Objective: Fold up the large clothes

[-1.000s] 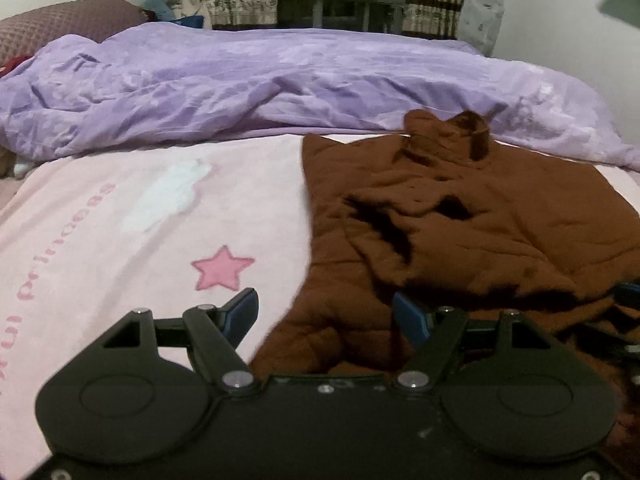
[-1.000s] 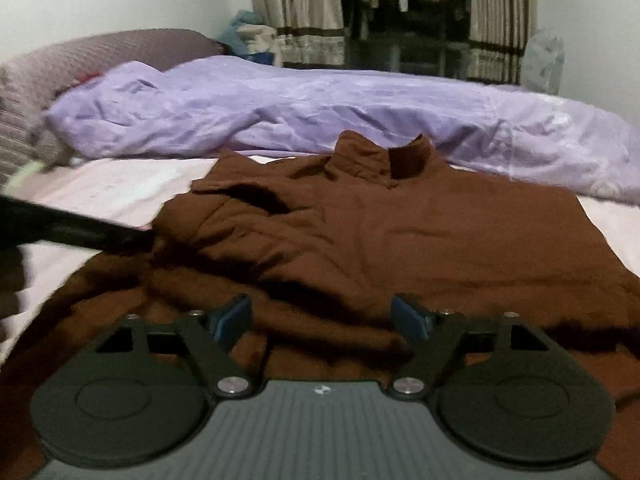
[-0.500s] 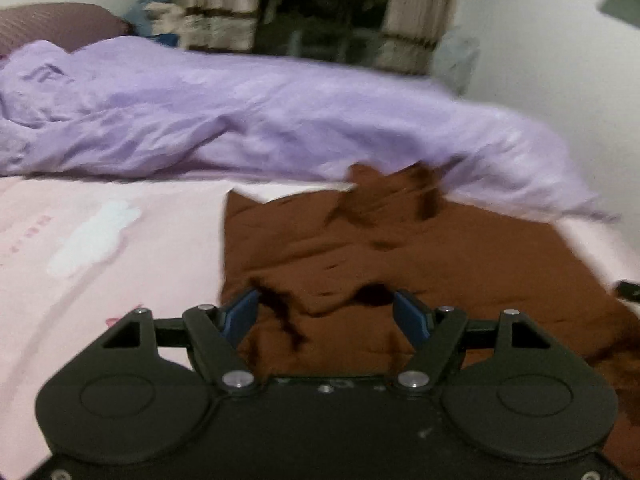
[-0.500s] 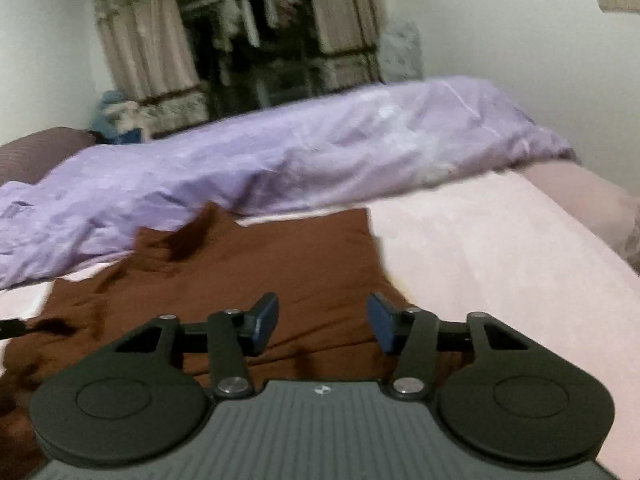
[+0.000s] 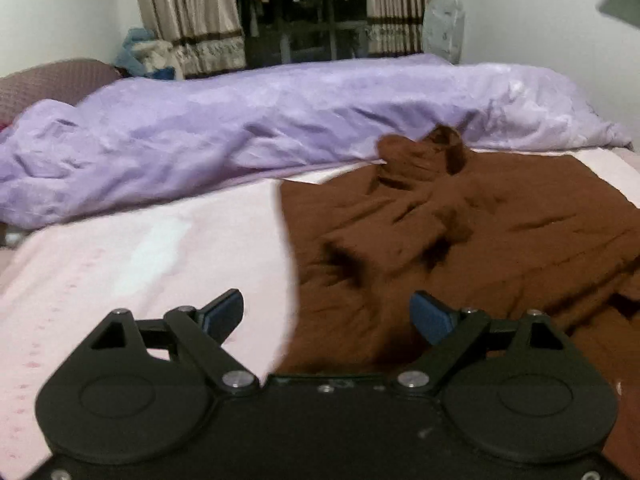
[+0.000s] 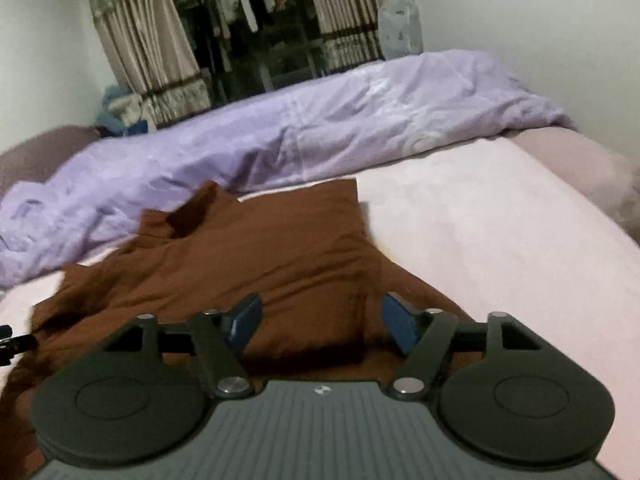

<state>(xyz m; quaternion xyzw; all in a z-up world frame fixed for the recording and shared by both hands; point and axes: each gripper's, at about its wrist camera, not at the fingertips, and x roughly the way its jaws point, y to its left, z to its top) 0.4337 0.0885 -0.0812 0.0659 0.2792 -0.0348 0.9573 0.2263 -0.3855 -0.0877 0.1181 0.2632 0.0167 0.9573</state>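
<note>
A large brown high-collared garment (image 5: pixel 460 240) lies spread on the pink bed sheet (image 5: pixel 140 256), its collar toward the purple duvet and a sleeve folded across its chest. My left gripper (image 5: pixel 326 312) is open and empty, hovering over the garment's left edge. In the right wrist view the garment (image 6: pixel 248 264) lies left of centre. My right gripper (image 6: pixel 320 318) is open and empty, low over the garment's right side near its edge on the sheet (image 6: pixel 500 240).
A rumpled purple duvet (image 5: pixel 240 128) runs across the far side of the bed and shows in the right wrist view (image 6: pixel 320 120) too. A mauve pillow (image 5: pixel 52 80) lies far left. Curtains (image 5: pixel 188 12) and hanging clothes stand behind. The bed's right edge (image 6: pixel 592 168) drops off.
My left gripper swung over the garment and back to its left edge. My right gripper moved from the garment's middle to its right side. Both stayed open.
</note>
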